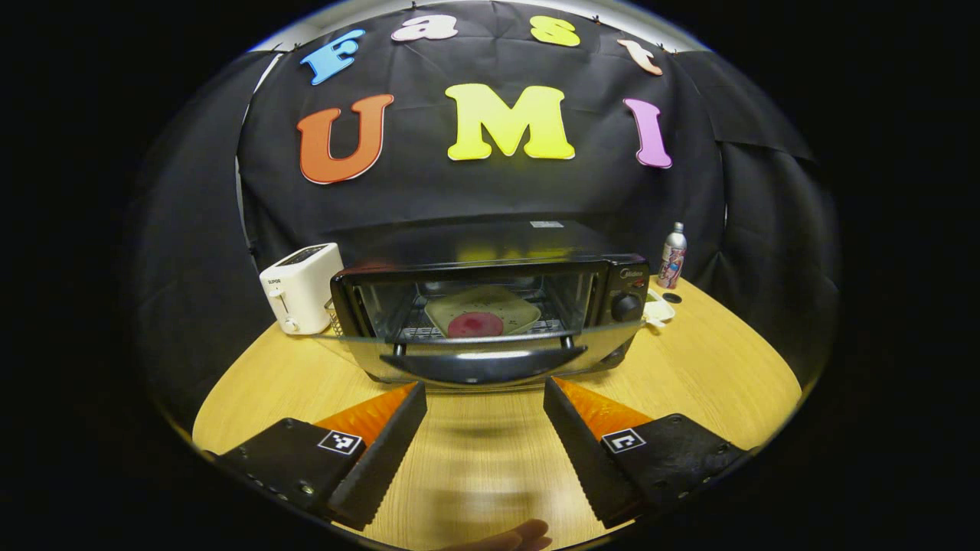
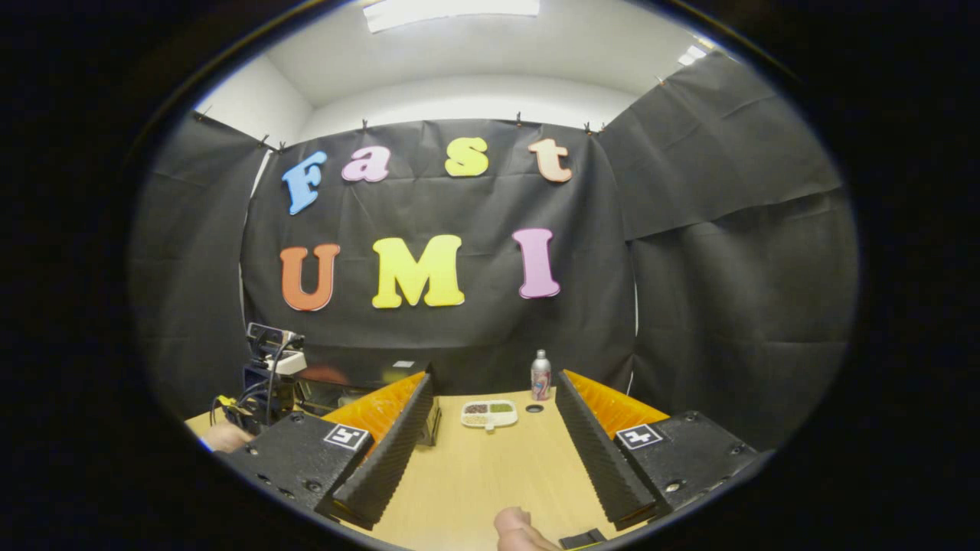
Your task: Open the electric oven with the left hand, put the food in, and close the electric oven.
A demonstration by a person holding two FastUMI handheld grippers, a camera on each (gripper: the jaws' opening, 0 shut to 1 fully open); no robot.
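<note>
The black electric oven (image 1: 620,275) stands mid-table in the left gripper view. Its glass door (image 1: 490,344) hangs partway down, the handle (image 1: 490,363) toward me. Inside, on the rack, lies a pale plate (image 1: 490,306) with a round pink piece of food (image 1: 475,325). My left gripper (image 1: 485,384) is open just in front of the handle and holds nothing. In the right gripper view, my right gripper (image 2: 494,379) is open and empty above the table, off to the right of the oven (image 2: 344,390). The left gripper's rig (image 2: 268,367) and the hand (image 2: 226,436) holding it show at the far left.
A white toaster (image 1: 300,287) stands left of the oven. Right of the oven are a small divided white dish (image 2: 489,413), a metal bottle (image 2: 540,375) and a dark cap (image 2: 534,409). The wooden table (image 1: 704,367) runs to the black cloth wall.
</note>
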